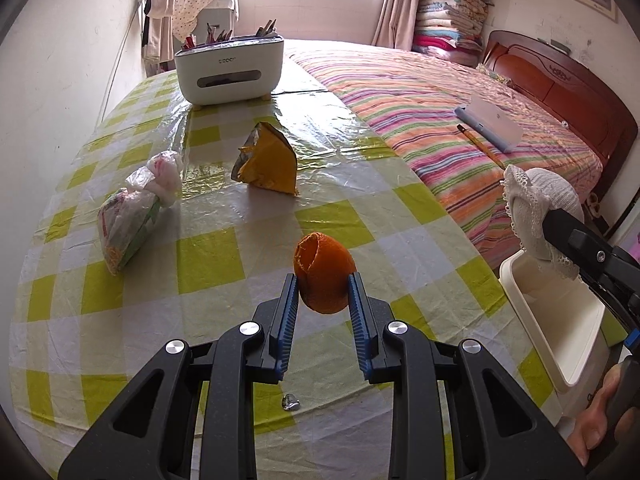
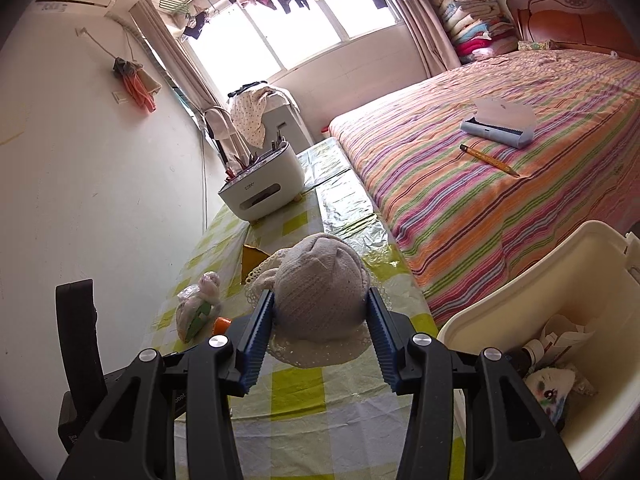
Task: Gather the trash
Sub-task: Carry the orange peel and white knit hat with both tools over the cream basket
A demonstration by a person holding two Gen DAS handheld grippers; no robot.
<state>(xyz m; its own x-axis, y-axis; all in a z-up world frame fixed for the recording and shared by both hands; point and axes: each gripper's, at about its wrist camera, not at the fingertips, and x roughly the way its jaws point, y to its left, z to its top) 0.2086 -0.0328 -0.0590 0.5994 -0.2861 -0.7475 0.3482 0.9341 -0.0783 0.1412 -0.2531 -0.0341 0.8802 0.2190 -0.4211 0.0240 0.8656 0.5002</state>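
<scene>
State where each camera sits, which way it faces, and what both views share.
Left wrist: on the left hand-held gripper, facing down the checked table; its fingers clamp an orange peel; the right hand-held gripper and a hand show.
Right wrist: on the right hand-held gripper, facing the window; it grips a white lace cloth; the bin sits right.
Shared: tissue box, striped bed.

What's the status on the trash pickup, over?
Left tool shut on orange peel. Right tool shut on lacy white cloth, beside open bin. Yellow wrapper, plastic bag still on table. Path clear.
</scene>
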